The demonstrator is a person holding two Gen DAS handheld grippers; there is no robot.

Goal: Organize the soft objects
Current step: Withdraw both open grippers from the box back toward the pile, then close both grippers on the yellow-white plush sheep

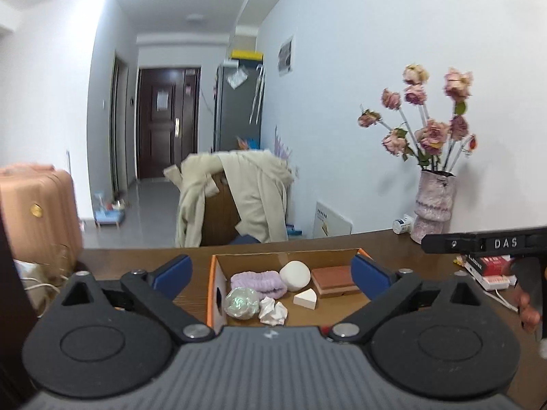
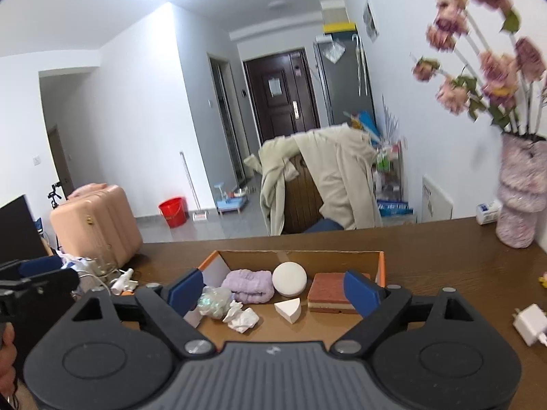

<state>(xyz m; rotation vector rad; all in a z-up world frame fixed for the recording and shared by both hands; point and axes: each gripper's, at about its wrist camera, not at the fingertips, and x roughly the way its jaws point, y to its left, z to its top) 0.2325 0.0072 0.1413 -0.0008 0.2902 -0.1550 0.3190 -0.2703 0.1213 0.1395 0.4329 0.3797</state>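
An open orange cardboard box (image 1: pixel 213 283) (image 2: pixel 381 266) sits on the dark wooden table. Inside lie a lilac towel roll (image 1: pixel 258 282) (image 2: pixel 248 285), a white round puff (image 1: pixel 294 275) (image 2: pixel 290 278), a white wedge sponge (image 1: pixel 306 299) (image 2: pixel 288 311), a brown sponge block (image 1: pixel 333 278) (image 2: pixel 328 290), an iridescent crumpled ball (image 1: pixel 241 304) (image 2: pixel 213 302) and crumpled white paper (image 1: pixel 272 312) (image 2: pixel 242 317). My left gripper (image 1: pixel 271 271) hangs open above and before the box, nothing between its blue pads. My right gripper (image 2: pixel 273 290) is open too, and holds nothing.
A pink vase of dried roses (image 1: pixel 433 205) (image 2: pixel 519 191) stands at the table's back right, a small white bottle (image 1: pixel 402 223) beside it. A white charger (image 2: pixel 530 323) lies at right. A coat-draped chair (image 1: pixel 239 198) and a pink suitcase (image 2: pixel 97 218) stand beyond the table.
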